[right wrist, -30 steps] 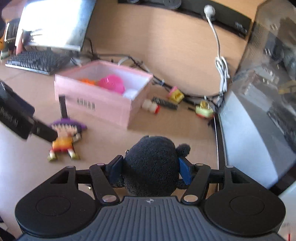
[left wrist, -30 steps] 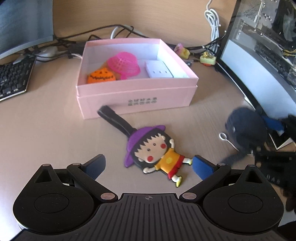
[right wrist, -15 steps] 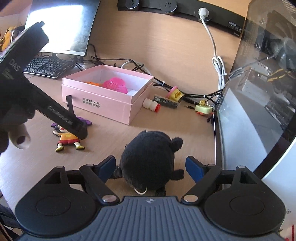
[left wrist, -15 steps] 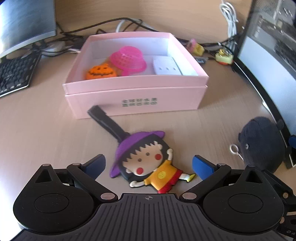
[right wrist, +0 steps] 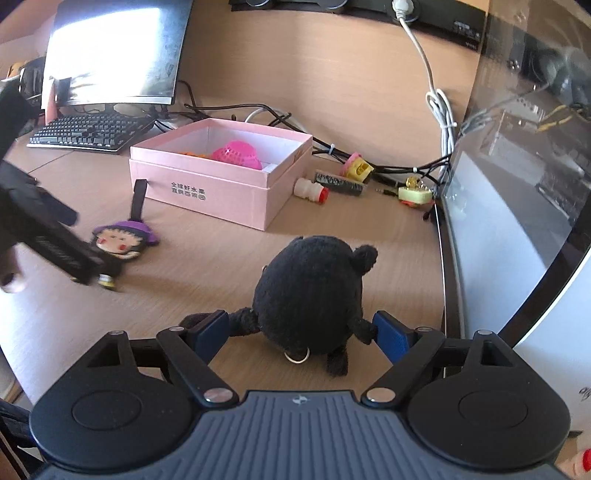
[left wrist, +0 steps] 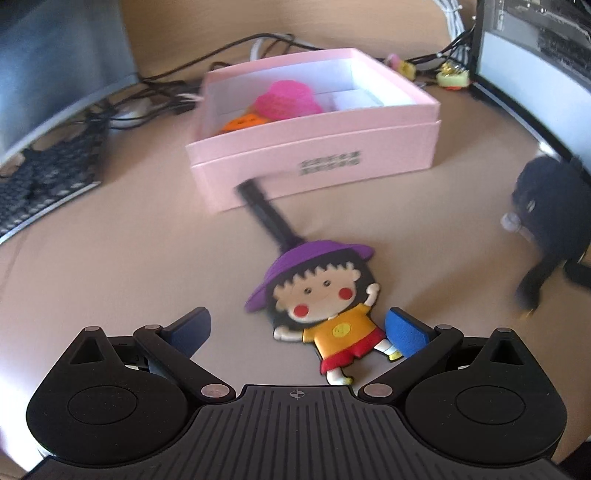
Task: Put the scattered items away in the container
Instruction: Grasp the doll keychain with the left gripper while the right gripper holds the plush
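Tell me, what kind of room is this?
Most likely an office or computer desk: a keyboard sits below a monitor, a glass-sided computer case stands on the right, and cables run to a power strip.

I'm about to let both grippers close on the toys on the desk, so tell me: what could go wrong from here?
1. The cartoon tag lies flat and off-centre between the open left gripper; its fingers may slide over it.
2. Its black strap ends against the pink box and could drag on the wall when lifted.
3. The black plush sits between the open right gripper; a finger touches only a thin limb, so it might pinch that alone.
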Tool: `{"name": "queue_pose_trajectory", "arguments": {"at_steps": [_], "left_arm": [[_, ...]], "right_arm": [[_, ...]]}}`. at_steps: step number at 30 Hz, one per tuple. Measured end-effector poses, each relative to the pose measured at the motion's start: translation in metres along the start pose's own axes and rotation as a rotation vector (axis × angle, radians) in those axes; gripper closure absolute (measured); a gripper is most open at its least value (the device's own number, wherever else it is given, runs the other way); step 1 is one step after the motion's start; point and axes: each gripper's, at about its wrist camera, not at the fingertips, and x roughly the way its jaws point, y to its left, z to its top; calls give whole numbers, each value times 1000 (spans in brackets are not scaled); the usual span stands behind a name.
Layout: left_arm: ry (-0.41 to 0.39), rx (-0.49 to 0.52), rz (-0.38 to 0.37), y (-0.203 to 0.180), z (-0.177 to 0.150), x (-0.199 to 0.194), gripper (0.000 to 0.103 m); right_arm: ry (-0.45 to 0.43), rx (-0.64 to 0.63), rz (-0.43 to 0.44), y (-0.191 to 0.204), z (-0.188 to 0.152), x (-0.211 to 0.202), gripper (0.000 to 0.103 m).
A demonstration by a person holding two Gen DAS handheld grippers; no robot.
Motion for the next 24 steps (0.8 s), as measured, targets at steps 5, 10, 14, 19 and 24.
{"name": "queue_pose_trajectory", "arguments": {"at_steps": [5,10,14,19,24], "left_arm": [[-8,25,-26,27,-12,-12,1],[-47,-52,-157,40,-12,-13,1],[-51,-92,-109,32,-4,0,1],[-35,-109,-113,24,3,4,2],[-31,-99,-115,21,3,4,23]], "right_arm": [[1,9,-6,7,-1,-1,18],[-8,1,-12,17,1,-6,17],[-13,-8,-24,21,1,-11,17],[-12,-10,-34,20,0,-15,16],[-17,-11,-33,21,-1,-17,16]]}}
